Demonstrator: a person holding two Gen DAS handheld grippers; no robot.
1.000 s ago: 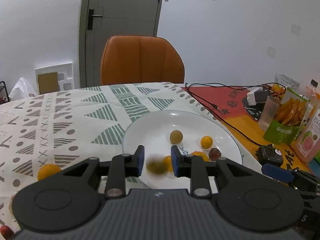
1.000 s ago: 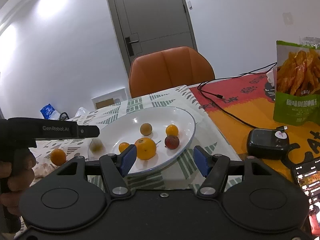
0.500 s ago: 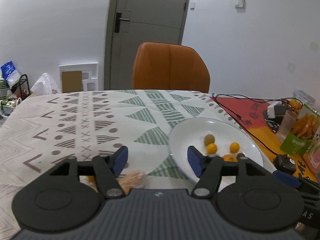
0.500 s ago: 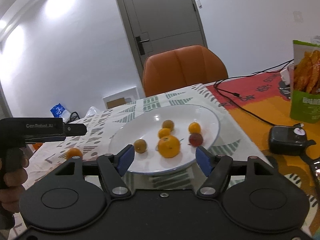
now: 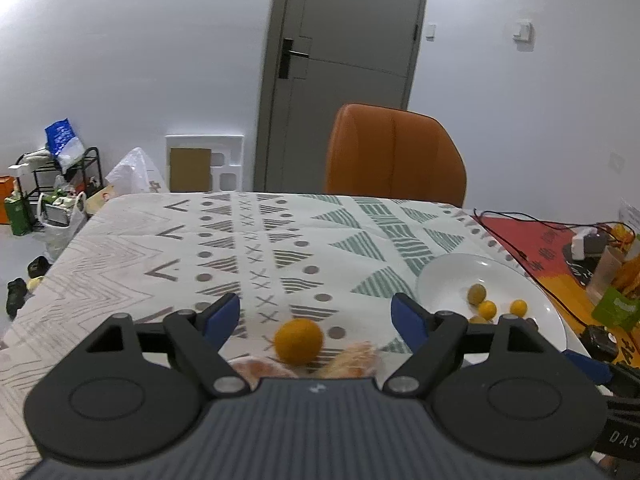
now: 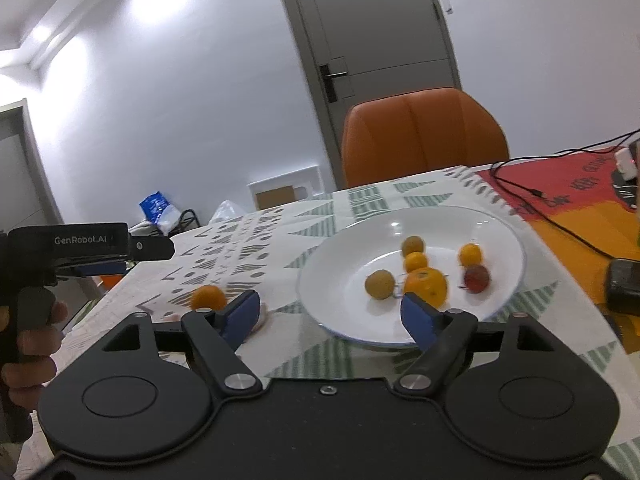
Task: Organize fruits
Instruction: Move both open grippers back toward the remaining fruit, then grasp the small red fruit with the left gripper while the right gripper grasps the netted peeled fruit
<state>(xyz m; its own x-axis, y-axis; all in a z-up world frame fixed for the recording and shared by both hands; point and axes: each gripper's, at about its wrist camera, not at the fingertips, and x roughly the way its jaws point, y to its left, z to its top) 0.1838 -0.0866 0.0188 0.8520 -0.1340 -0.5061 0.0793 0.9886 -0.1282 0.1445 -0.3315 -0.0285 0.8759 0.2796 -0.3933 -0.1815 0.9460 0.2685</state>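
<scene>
The left gripper (image 5: pixel 316 316) stands released, its blue-padded jaws spread wide, and a small orange fruit (image 5: pixel 298 341) lies on the patterned tablecloth (image 5: pixel 248 248) in the gap between them, touching neither pad. Just under that fruit, close to the claw's body, the left wrist view alone shows some pale orange scraps (image 5: pixel 356 356), too blurred to name. Off to the right of this claw sits the white plate (image 5: pixel 440 276), where only a few small fruits show above the right finger. The right wrist view gives the plate (image 6: pixel 344 280) in full: six fruits lie in it, among them a large orange (image 6: pixel 426 285) just beyond the right fingertip, a greenish-brown fruit (image 6: pixel 379 284) to its left and a dark red fruit (image 6: pixel 477 278) to its right. The right gripper (image 6: pixel 330 312) is likewise released and empty, its jaws wide over the plate's near rim. That view also shows the same loose orange fruit (image 6: pixel 208 297) beyond its left finger, and a hand (image 6: pixel 28 344) gripping the left tool's handle at the far left.
</scene>
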